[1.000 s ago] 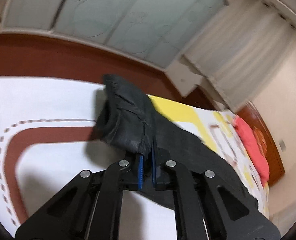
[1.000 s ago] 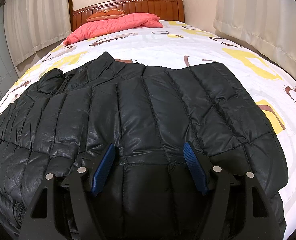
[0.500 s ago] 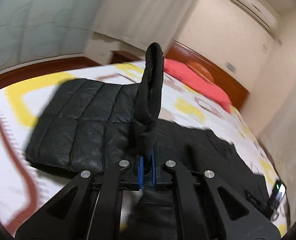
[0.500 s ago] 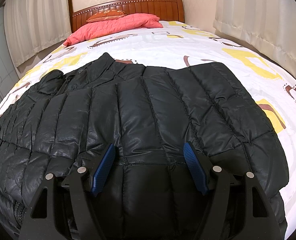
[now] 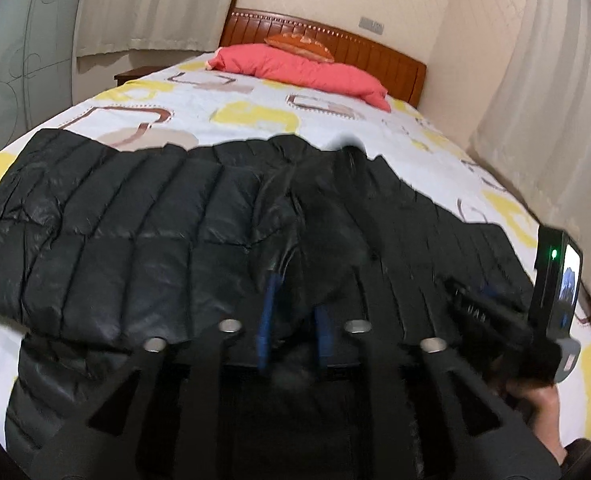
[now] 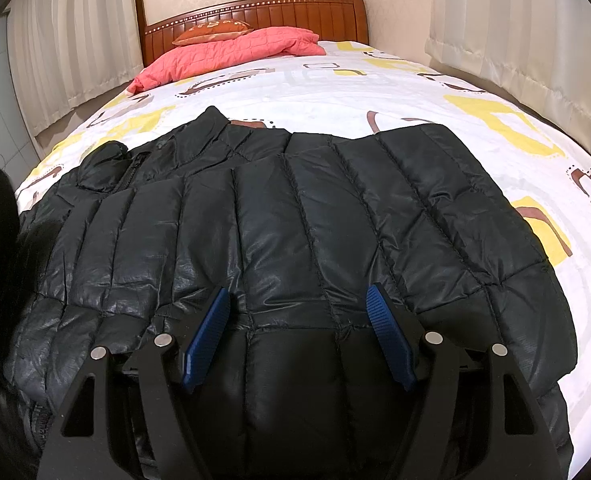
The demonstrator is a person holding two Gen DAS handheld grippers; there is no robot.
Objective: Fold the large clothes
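A black quilted puffer jacket [image 6: 295, 224] lies spread on the bed; it also shows in the left wrist view [image 5: 127, 232]. My left gripper [image 5: 293, 300] has its blue pads a little apart, with the blurred black sleeve cuff [image 5: 327, 248] between and over them above the jacket's middle. My right gripper [image 6: 297, 308] is open, resting low over the jacket's near hem, holding nothing. It also appears at the right in the left wrist view [image 5: 495, 312].
The bed sheet [image 6: 335, 92] is white with yellow and brown shapes. A pink quilt [image 6: 231, 52] and an orange pillow [image 6: 211, 28] lie by the wooden headboard [image 6: 255, 8]. Curtains [image 6: 527, 20] hang on both sides.
My left gripper swung the sleeve from the bed's left side over the jacket body and its jaws have parted a little. The right gripper stayed still.
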